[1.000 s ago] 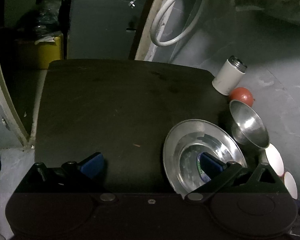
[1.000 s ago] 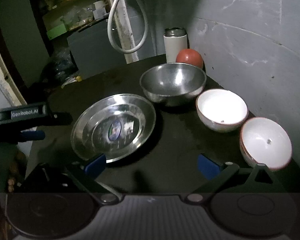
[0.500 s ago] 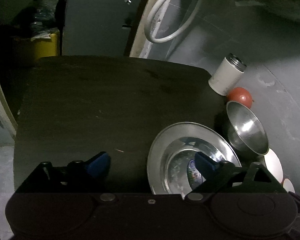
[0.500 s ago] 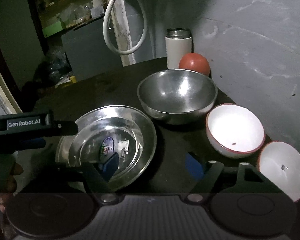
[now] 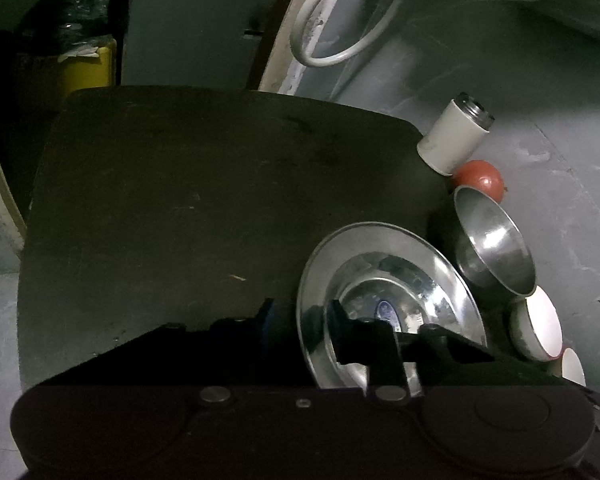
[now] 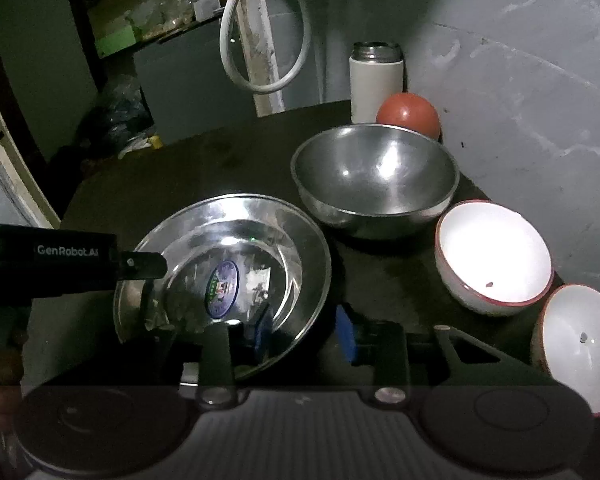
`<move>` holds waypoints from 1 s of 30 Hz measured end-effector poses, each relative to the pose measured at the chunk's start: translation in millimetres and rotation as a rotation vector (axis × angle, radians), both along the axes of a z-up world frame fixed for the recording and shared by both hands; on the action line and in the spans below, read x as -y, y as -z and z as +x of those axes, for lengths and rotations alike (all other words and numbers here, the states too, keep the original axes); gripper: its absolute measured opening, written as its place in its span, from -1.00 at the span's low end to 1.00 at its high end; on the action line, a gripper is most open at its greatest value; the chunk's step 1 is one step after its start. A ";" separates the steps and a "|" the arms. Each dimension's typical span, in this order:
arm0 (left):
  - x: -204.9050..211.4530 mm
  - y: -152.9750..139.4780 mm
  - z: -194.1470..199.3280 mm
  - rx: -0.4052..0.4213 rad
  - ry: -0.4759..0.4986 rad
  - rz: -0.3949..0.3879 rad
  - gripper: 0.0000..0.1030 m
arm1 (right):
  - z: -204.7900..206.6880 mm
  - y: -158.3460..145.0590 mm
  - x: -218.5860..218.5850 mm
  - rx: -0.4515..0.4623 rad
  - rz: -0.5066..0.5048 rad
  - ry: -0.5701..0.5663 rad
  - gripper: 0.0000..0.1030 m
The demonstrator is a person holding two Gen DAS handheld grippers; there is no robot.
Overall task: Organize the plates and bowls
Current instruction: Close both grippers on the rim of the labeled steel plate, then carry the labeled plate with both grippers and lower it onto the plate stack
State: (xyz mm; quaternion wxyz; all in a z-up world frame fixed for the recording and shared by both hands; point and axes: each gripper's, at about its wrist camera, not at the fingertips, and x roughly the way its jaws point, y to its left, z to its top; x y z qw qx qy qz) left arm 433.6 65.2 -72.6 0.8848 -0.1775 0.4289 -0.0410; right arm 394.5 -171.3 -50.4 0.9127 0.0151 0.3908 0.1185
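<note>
We are counting one steel plate [image 6: 236, 248], one steel bowl [image 6: 374, 182] and two white bowls [image 6: 494, 258] [image 6: 572, 340], all empty, sitting on the dark table [image 5: 180, 208]. Our left gripper [image 5: 298, 320] and right gripper [image 6: 304, 330] are both closing narrow on the plate's rim, at opposite edges.

a rough utility room: bare cement wall [image 6: 520, 92], looped hose [image 6: 260, 40], cluttered shelves [image 6: 148, 20].
</note>
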 end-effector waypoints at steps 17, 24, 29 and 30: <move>-7.6 -12.5 -32.4 0.033 0.054 -0.013 -0.68 | -20.2 -8.2 -3.4 0.032 -0.007 -0.033 -0.45; -5.1 -29.3 -58.9 0.068 0.073 -0.005 -0.67 | -41.8 -22.9 -0.7 0.068 -0.002 -0.040 -0.45; -3.0 -40.9 -83.3 0.092 0.088 -0.003 -0.67 | -60.8 -33.4 3.7 0.091 0.005 -0.046 -0.45; -2.8 -42.5 -88.4 0.097 0.092 -0.003 -0.67 | -65.7 -34.9 5.1 0.094 0.010 -0.045 -0.45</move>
